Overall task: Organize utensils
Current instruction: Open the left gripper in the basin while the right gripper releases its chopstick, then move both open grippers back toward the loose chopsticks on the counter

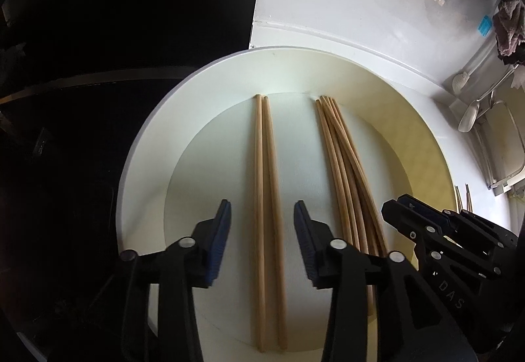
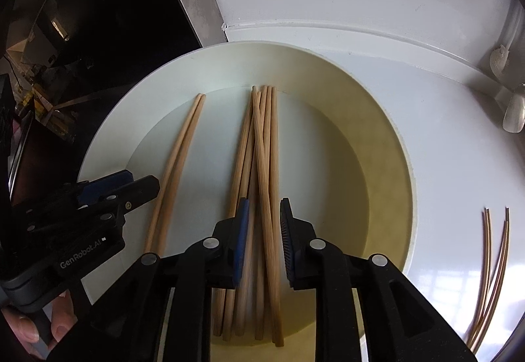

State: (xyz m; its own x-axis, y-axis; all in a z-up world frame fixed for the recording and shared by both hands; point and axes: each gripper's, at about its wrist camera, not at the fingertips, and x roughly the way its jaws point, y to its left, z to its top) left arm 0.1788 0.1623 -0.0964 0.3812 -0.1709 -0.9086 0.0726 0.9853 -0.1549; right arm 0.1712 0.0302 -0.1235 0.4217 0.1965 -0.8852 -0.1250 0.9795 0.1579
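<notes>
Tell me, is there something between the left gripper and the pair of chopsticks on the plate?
Nothing visible. The left gripper is open, and the pair of chopsticks lies bare on the plate, directly between its fingers. The bigger bundle lies apart, to the right.

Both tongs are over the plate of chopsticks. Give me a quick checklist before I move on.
1. Left tongs open, clear of the pair: ok.
2. Right tongs off the bundle: ok, narrow gap, pads not pressing.
3. Pair lying parallel, apart from the bundle: ok.
4. Bundle tidy: not ok, sticks cross.
5. All chopsticks on the plate: not ok, loose sticks lie on the counter.
6. Near ends of the chopsticks aligned: cannot tell.
</notes>
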